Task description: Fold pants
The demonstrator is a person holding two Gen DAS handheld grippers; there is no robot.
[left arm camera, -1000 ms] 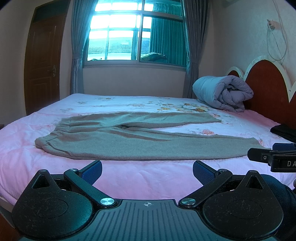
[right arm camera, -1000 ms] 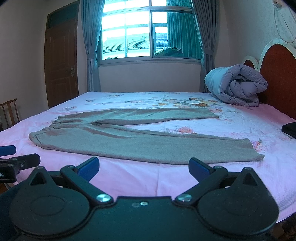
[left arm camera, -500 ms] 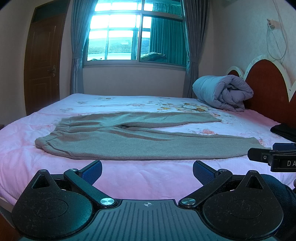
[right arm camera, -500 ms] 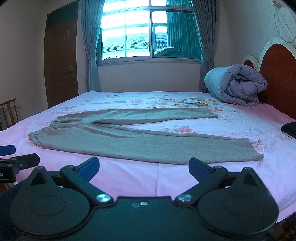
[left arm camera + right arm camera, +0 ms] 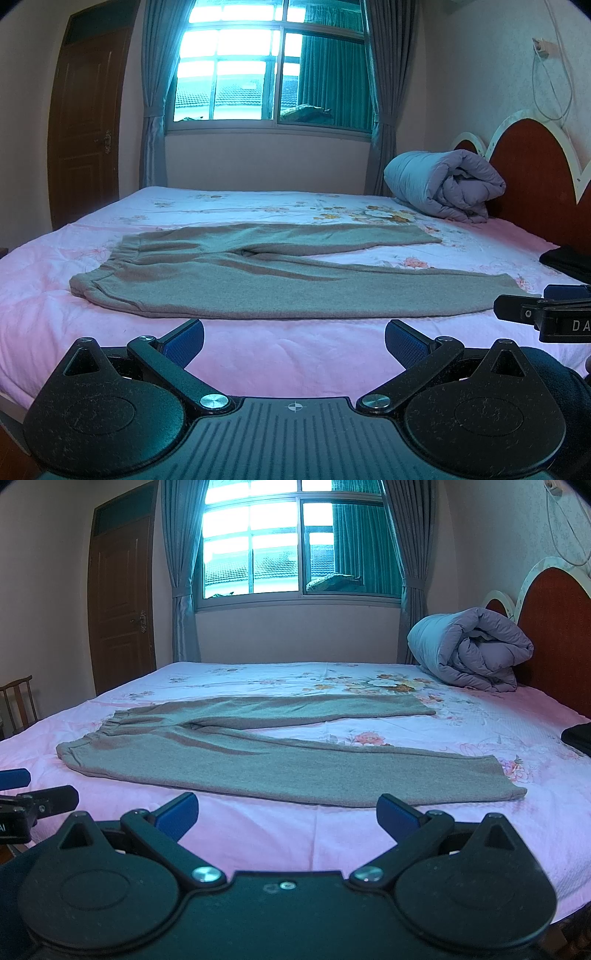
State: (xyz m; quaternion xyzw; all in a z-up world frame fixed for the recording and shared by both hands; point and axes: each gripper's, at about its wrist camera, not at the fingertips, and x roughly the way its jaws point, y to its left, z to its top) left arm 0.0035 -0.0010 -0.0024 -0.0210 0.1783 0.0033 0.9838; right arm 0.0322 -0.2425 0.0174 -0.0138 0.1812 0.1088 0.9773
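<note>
- Readable text: "DA" on the right gripper (image 5: 546, 310) body at the left view's right edge; the rest is cut off.
- Left gripper (image 5: 294, 338): level, over the bed's (image 5: 258, 354) near edge, jaws spread wide, nothing between the blue pads (image 5: 184, 338).
- Right gripper: same pose, jaws released, empty.
- Pants (image 5: 280, 273): grey, flat on the bed's middle, waistband toward the left edge, legs splayed toward the headboard (image 5: 535, 177).
- Rolled quilt (image 5: 443, 184) at the headboard end.
</note>
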